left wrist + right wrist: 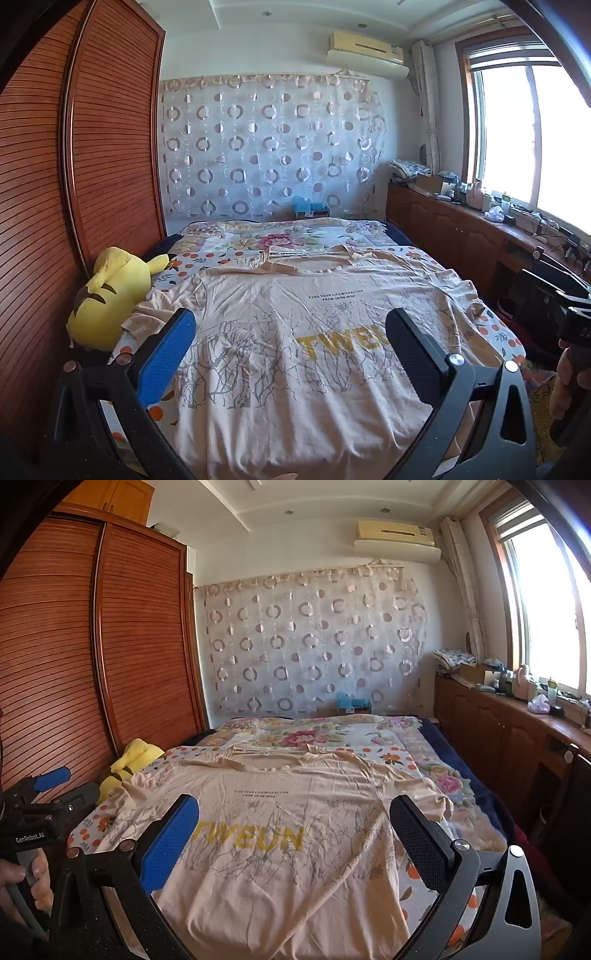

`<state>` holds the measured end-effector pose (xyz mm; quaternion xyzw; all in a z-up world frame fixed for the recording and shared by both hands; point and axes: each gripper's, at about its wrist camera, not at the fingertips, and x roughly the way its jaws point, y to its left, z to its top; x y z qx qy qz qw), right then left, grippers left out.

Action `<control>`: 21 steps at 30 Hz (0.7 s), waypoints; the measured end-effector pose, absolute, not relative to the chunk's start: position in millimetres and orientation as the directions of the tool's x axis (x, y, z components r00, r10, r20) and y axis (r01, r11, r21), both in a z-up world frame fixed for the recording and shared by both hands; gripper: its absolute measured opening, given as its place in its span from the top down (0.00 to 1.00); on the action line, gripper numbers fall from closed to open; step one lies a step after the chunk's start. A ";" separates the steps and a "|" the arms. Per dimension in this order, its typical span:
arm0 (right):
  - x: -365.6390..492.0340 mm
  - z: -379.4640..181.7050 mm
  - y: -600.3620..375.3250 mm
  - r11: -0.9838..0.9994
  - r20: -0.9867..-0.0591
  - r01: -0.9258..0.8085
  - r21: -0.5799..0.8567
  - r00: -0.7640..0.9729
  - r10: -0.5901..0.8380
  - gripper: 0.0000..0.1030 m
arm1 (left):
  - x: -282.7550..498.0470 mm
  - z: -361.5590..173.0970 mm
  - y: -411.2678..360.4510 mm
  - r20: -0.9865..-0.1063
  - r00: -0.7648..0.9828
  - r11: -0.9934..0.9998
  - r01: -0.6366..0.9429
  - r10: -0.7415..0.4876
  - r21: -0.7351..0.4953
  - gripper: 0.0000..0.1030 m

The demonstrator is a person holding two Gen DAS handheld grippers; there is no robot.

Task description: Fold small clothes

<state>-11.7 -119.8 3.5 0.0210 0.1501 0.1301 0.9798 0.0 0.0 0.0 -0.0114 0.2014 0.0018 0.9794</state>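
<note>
A beige T-shirt (pixel 280 325) with yellow letters and a grey line print lies spread flat, front up, on the bed, collar at the far end. The right wrist view shows the same T-shirt (pixel 280 812). My left gripper (pixel 290 332) hovers above the shirt's lower half, jaws wide open, nothing between them. My right gripper (pixel 293 823) is also open and empty above the shirt. The shirt's left sleeve (pixel 159 306) is bunched near the plush toy; the right sleeve (pixel 461 295) lies wrinkled by the bed's right edge.
A yellow plush toy (pixel 110 295) lies at the bed's left edge against a wooden louvred wardrobe (pixel 74 166). A floral sheet (pixel 280 236) covers the bed's far part. A cluttered wooden cabinet (pixel 461 221) runs under the window on the right.
</note>
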 end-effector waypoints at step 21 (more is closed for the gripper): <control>-12.5 3.3 -119.7 0.965 -0.289 -0.248 0.081 0.921 0.261 0.00 | -0.2 -0.2 0.2 -0.386 0.923 1.000 -0.010 -0.002 -0.029 0.00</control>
